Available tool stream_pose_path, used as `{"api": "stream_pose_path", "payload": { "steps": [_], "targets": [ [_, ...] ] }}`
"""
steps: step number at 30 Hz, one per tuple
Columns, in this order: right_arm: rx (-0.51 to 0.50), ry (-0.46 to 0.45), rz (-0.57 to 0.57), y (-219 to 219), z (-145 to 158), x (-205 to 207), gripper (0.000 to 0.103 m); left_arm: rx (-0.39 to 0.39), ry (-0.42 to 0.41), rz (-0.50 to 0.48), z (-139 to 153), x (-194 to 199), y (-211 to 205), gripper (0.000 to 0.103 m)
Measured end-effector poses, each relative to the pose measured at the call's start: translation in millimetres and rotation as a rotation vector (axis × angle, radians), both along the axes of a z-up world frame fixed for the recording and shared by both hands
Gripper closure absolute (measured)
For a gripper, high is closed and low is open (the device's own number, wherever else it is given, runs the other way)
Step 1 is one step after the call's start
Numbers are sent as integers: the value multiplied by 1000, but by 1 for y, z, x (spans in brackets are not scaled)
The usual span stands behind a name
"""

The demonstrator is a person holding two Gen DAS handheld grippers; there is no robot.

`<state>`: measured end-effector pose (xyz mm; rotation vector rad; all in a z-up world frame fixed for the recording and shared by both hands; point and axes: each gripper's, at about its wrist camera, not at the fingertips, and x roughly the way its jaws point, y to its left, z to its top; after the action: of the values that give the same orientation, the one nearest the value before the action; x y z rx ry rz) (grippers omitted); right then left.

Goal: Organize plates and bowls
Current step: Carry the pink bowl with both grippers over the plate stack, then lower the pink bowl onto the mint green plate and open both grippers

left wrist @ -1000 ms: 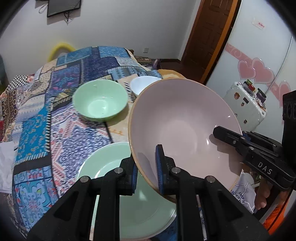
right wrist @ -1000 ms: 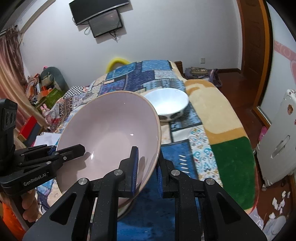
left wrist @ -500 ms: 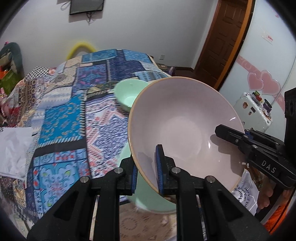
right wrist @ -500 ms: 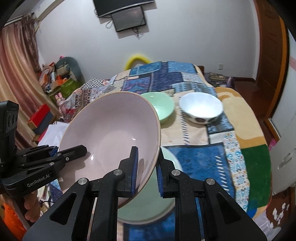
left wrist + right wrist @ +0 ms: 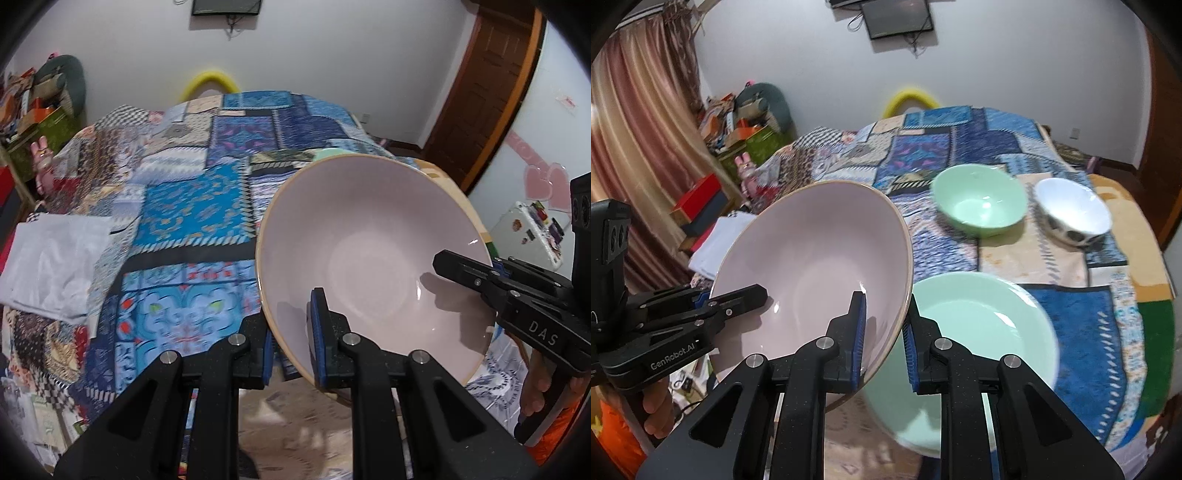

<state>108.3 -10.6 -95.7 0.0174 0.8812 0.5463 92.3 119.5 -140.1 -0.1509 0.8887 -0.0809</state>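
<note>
A large pale pink bowl (image 5: 373, 251) with a tan rim hangs tilted above the patchwork-covered table, held from both sides. My left gripper (image 5: 293, 332) is shut on its near rim, one pad inside and one outside. My right gripper (image 5: 884, 332) is shut on the opposite rim of the pink bowl (image 5: 812, 266). Each view shows the other gripper clamped across the bowl: the right gripper (image 5: 458, 266) and the left gripper (image 5: 746, 295). Right of the bowl, a mint green plate (image 5: 982, 332) lies on the cloth. Behind it stand a mint green bowl (image 5: 979, 205) and a white bowl (image 5: 1071, 210).
A patchwork cloth (image 5: 192, 206) covers the table. A white folded cloth (image 5: 55, 266) lies at its left edge. Clutter and boxes (image 5: 738, 125) stand by the curtain at the left. A wooden door (image 5: 487, 81) and a white cabinet with stickers (image 5: 532, 229) are on the right.
Both grippers have carried the pink bowl leftward across the table. The green plate and both small bowls have slid right in the right wrist view and out of the left wrist view.
</note>
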Motion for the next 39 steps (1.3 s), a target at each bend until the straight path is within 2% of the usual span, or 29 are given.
{"api": "stream_pose_path", "payload": {
  "steps": [16,22,27,33,37,39],
  "targets": [
    [-62,124,122,72,-51,9,86,-27,116,122,-58,-7,77,86],
    [-98,167,149,85,-69,9,86,-47,165,141,-81,-7,92,86],
    [-102,196,156,88,-82,9,86,-34,197,144,-99,-8,96,86],
    [-100,207,169,86,-82,8,85,-19,186,152,-103,-9,93,86],
    [-110,175,174,82,-73,6,82,-23,189,161,-102,-11,92,86],
    [-106,174,178,77,-68,5,82,-7,191,170,-99,-13,92,79]
  ]
}}
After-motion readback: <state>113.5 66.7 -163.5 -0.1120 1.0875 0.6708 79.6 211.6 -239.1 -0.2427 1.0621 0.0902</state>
